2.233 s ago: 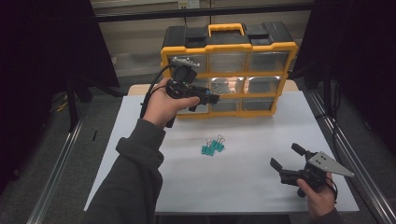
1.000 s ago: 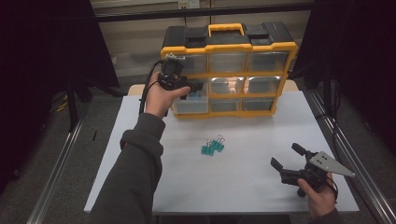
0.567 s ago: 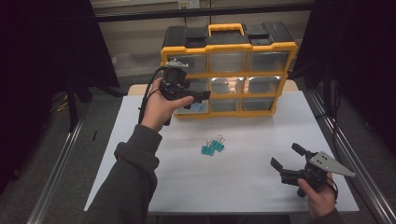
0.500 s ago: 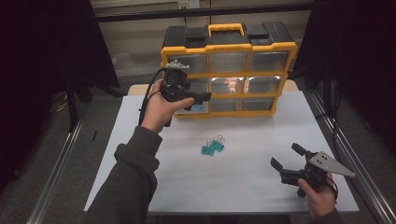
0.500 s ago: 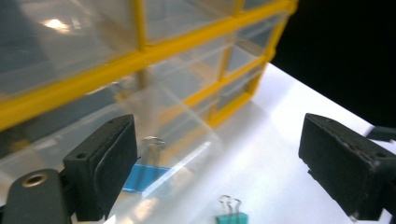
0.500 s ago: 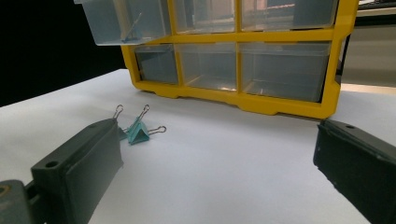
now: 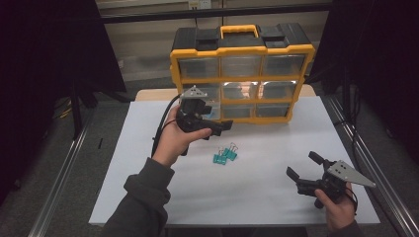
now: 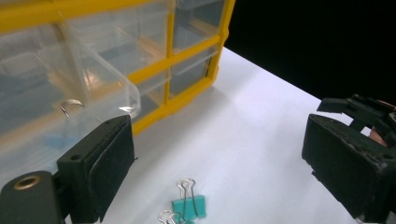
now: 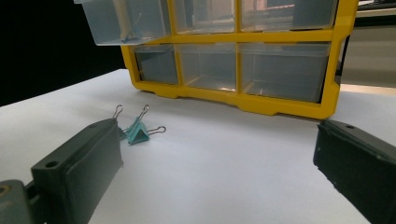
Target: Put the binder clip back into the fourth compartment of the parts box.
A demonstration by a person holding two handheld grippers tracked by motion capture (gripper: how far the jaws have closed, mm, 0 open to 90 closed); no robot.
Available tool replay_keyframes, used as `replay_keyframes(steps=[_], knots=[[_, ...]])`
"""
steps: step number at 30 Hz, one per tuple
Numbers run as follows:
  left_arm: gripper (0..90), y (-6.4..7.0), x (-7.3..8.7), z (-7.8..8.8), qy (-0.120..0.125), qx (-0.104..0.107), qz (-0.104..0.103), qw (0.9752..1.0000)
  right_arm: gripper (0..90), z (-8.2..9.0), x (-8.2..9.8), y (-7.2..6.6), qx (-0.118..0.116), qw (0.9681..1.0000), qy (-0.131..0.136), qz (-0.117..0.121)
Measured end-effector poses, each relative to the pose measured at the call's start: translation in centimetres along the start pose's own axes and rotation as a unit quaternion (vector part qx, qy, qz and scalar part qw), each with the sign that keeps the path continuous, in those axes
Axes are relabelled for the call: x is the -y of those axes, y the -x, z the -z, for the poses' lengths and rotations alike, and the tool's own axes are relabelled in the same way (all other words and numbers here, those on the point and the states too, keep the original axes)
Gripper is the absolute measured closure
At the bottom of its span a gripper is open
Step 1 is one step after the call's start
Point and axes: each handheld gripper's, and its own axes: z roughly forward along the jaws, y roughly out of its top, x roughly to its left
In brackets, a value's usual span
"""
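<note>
A few teal binder clips point(image 7: 225, 155) lie together on the white table point(image 7: 276, 197), also at the bottom of the left gripper view point(image 8: 187, 206) and beyond the left jaw of the right gripper view point(image 9: 135, 129). My left gripper point(image 7: 220, 124) point(image 8: 219, 158) hovers just behind them, in front of the organizer. Its jaws have just been opening and stand open with nothing between them. A clear drawer point(image 8: 93, 84) point(image 9: 119, 21) sticks out of the yellow organizer point(image 7: 242, 74), with a clip point(image 8: 65, 112) inside. My right gripper point(image 7: 302, 165) point(image 9: 215, 158) rests open and empty at the near right.
The organizer, with its black top and yellow handle point(image 7: 238, 30), stands upright at the table's far edge and holds several clear drawers point(image 9: 280, 70). Dark curtains and metal rails point(image 7: 365, 163) flank the table. White table surface lies between the clips and the right gripper.
My left hand has drawn back from the pulled-out drawer, coming down and nearer to the clips on the table. The right hand has stayed put.
</note>
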Motion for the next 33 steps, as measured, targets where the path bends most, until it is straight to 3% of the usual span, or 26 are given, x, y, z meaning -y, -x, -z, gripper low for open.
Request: replay_keyframes(steps=[7,16,25,33], knots=[[8.9,0.2,2.0,-0.6,-0.002,-0.007,-0.001,1.0,0.6,-0.1,0.0,0.0,-0.002,1.0,-0.001,0.004],[7.7,0.1,5.3,-2.1,-0.007,-0.013,0.018,0.9997,0.6,-0.1,0.0,0.0,-0.002,1.0,-0.001,0.004],[6.2,0.0,7.3,-3.0,-0.009,-0.024,0.029,0.9992,0.6,-0.1,0.0,-0.1,-0.002,1.0,-0.001,0.004],[5.3,-0.3,9.1,-4.0,-0.027,-0.039,0.037,0.9982,0.6,-0.1,0.0,0.0,-0.002,1.0,-0.002,0.005]])
